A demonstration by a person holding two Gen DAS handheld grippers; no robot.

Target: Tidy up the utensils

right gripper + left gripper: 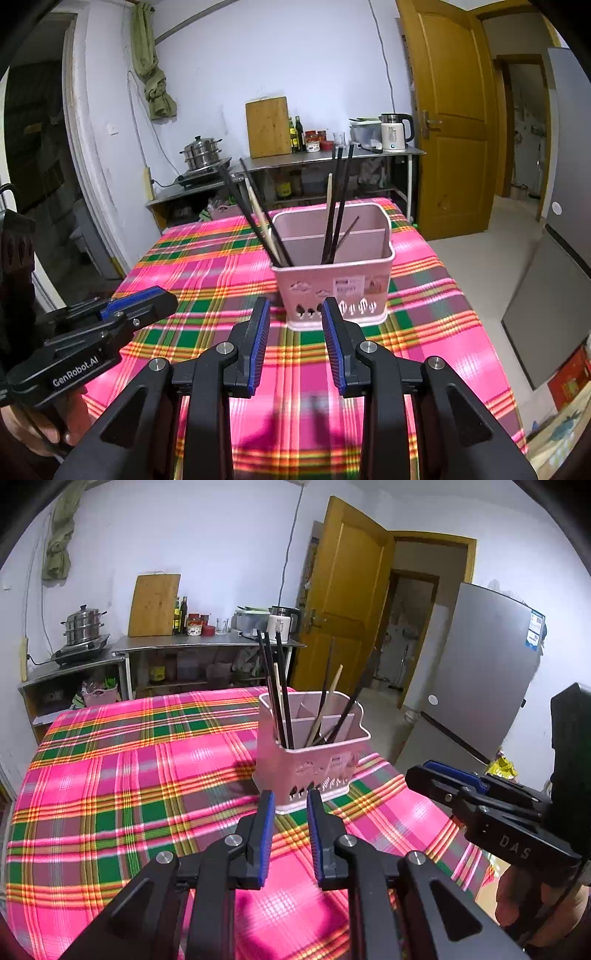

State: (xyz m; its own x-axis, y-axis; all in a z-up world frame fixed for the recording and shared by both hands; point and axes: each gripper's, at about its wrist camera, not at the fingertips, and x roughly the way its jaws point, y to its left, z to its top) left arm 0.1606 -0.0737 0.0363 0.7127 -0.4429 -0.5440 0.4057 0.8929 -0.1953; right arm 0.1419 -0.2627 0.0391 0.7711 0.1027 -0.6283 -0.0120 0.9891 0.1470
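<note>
Frame centre: pink utensil holder with chopsticks on plaid tablecloth. Left gripper parted slightly, empty. Right gripper parted, empty.

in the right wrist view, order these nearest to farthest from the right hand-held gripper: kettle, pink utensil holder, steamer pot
1. pink utensil holder: on the plaid table, just beyond the right hand-held gripper.
2. steamer pot: back left, on the stove.
3. kettle: back right, on the steel counter.
</note>
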